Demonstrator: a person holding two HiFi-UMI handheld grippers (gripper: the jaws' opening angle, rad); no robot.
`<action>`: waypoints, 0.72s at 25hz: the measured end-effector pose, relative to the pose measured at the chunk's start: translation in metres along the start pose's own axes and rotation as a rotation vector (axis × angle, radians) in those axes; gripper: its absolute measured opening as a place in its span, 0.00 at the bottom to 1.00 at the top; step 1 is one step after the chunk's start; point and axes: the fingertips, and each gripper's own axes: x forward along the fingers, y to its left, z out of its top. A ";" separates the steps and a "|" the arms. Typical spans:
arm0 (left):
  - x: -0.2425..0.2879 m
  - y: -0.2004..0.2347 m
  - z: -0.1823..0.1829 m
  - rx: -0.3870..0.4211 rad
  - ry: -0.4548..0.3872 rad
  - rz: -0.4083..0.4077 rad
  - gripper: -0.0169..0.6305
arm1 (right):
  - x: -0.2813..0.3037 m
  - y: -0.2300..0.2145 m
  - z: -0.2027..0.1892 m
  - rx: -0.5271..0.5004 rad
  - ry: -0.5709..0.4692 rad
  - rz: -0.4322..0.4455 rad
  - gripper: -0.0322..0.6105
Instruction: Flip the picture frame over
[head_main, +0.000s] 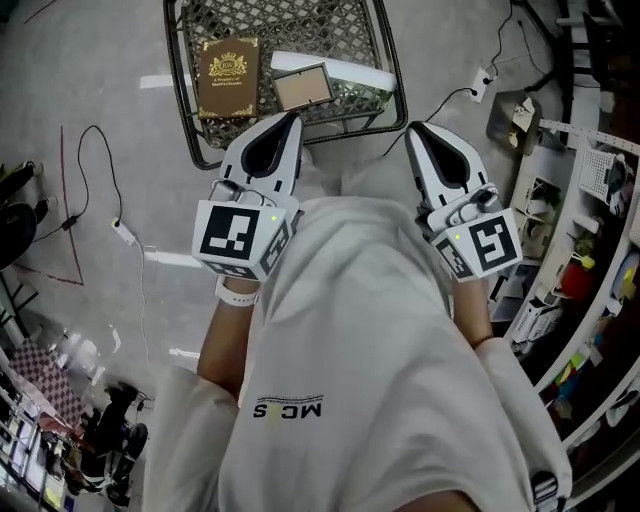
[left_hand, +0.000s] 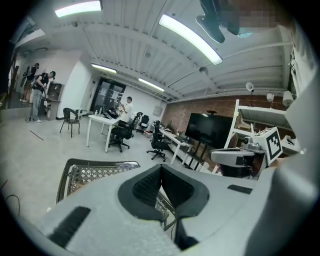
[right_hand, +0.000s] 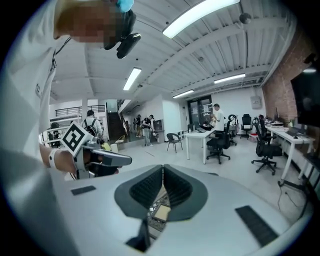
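The picture frame (head_main: 302, 87), dark-rimmed with a tan face, lies flat on a black wire-mesh table (head_main: 182, 75) on the floor ahead of me. Beside it on the left lies a brown book (head_main: 227, 77). My left gripper (head_main: 293, 118) is shut and holds nothing; it hangs in the air near my chest, its tip over the table's near edge. My right gripper (head_main: 413, 128) is also shut and holds nothing, to the right of the table. Below the shut right gripper (right_hand: 163, 167), a bit of the frame (right_hand: 161, 213) shows. The left gripper (left_hand: 161, 167) points over the mesh table (left_hand: 90, 175).
A white box (head_main: 340, 68) lies on the mesh behind the frame. Cables (head_main: 100, 180) run over the grey floor on the left, and a power strip (head_main: 482, 84) lies at the upper right. Cluttered shelves (head_main: 590, 250) stand along the right. Office desks and chairs (left_hand: 120, 132) stand far off.
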 end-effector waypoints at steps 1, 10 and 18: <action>0.001 0.003 0.003 -0.003 -0.007 0.003 0.06 | 0.004 0.001 -0.002 0.003 0.012 0.007 0.09; -0.003 0.033 -0.005 -0.070 -0.015 0.082 0.06 | 0.052 0.008 -0.013 -0.004 0.048 0.108 0.08; 0.010 0.034 0.004 -0.060 -0.005 0.068 0.06 | 0.071 0.005 -0.029 0.003 0.074 0.125 0.09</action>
